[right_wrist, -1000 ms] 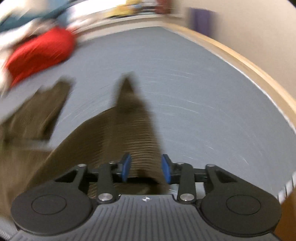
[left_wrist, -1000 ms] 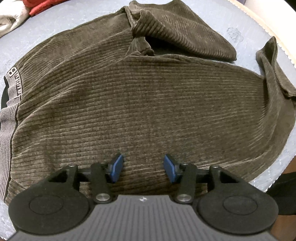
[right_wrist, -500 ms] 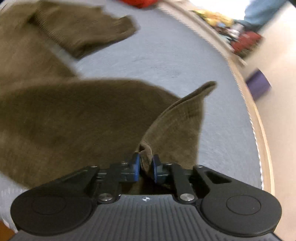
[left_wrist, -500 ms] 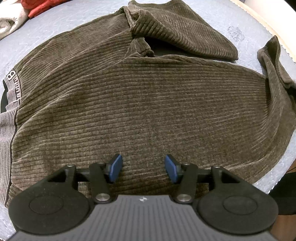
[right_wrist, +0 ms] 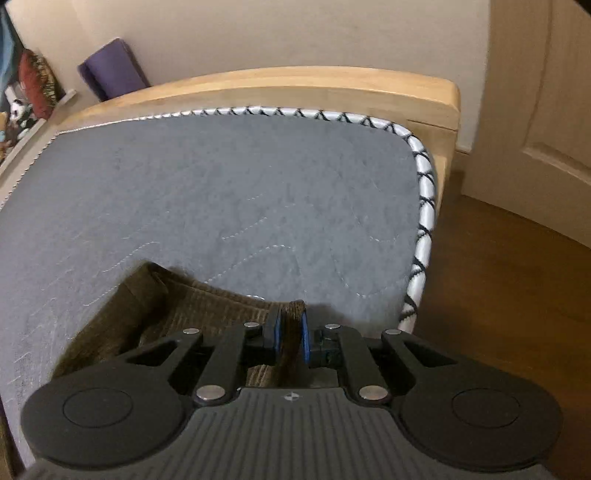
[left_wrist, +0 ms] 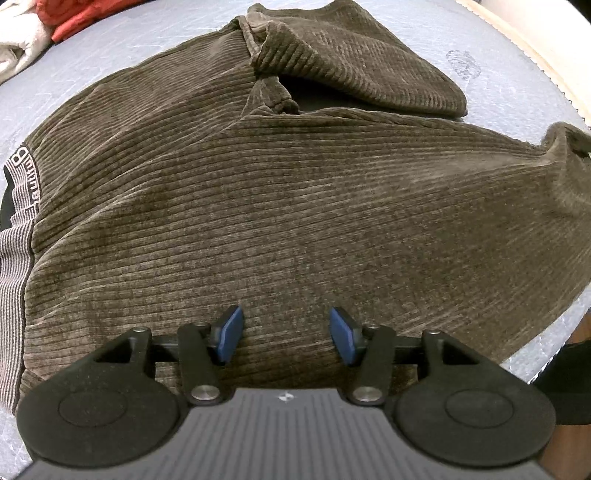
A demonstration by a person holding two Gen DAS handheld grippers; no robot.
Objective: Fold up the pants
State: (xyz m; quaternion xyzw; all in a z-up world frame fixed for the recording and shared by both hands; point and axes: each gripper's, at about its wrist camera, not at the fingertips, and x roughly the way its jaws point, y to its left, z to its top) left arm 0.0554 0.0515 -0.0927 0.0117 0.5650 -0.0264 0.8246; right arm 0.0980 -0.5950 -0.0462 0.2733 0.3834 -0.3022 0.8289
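Note:
Dark brown corduroy pants lie spread across the grey mattress, their striped waistband at the left and one leg folded over at the top. My left gripper hangs just over the pants near their front edge, open, with nothing pinched between its blue pads. In the right wrist view my right gripper is closing its jaws on a raised fold of the pants, near the leg end, and the blue pads press the fabric from both sides.
The grey quilted mattress ends in a wooden bed frame, with a purple roll behind. A door and wooden floor lie to the right. Red cloth and white cloth sit at the far left.
My right gripper has shut on the leg end of the pants and swung round toward the bed's corner. The leg's right edge has shifted and lifted. My left gripper has stayed still and open.

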